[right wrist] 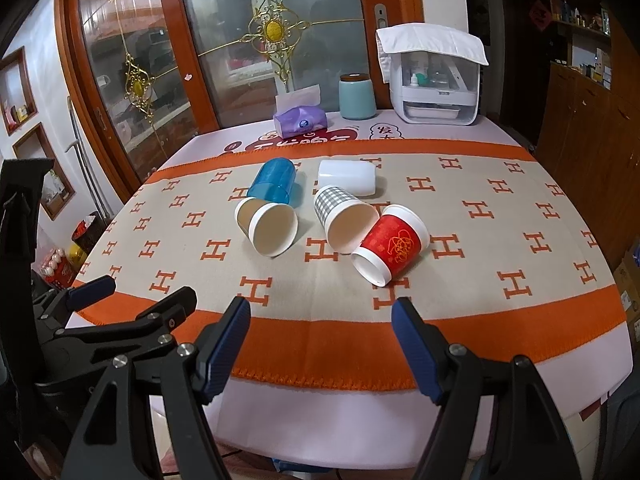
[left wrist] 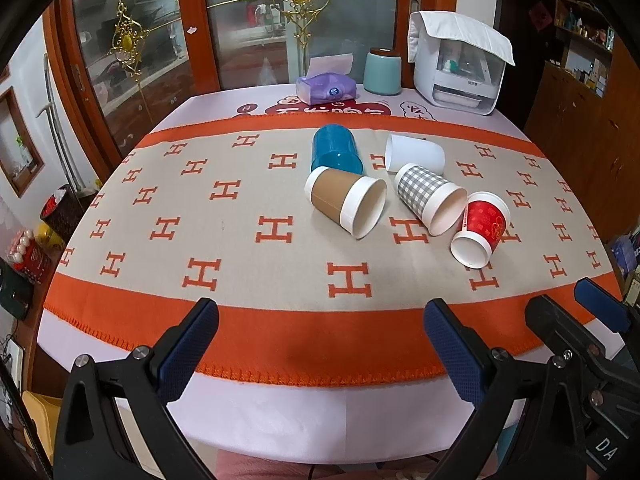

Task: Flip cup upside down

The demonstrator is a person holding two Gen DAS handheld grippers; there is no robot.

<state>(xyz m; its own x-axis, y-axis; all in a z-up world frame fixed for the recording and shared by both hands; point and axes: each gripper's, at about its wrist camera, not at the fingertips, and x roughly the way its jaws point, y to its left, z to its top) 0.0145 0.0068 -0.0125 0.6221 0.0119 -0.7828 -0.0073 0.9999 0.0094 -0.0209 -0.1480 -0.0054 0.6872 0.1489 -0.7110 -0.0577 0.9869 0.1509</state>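
Observation:
Several cups lie on their sides in the middle of the table. A brown paper cup (left wrist: 346, 203) (right wrist: 267, 226) and a grey checked cup (left wrist: 430, 199) (right wrist: 344, 218) point their mouths toward me. A red cup (left wrist: 480, 234) (right wrist: 390, 244) shows its base. A blue plastic cup (left wrist: 335, 154) (right wrist: 273, 181) and a white plastic cup (left wrist: 414, 154) (right wrist: 347, 176) lie behind them. My left gripper (left wrist: 320, 316) is open and empty above the near table edge. My right gripper (right wrist: 322, 316) is open and empty there too, and shows in the left wrist view (left wrist: 560, 302).
An orange and beige cloth with H marks (left wrist: 240, 240) (right wrist: 500, 240) covers the table. At the back stand a purple tissue pack (left wrist: 326, 88) (right wrist: 300, 120), a teal jar (left wrist: 382, 72) (right wrist: 357, 96) and a white box under a towel (left wrist: 456, 64) (right wrist: 434, 76). Glass doors stand behind.

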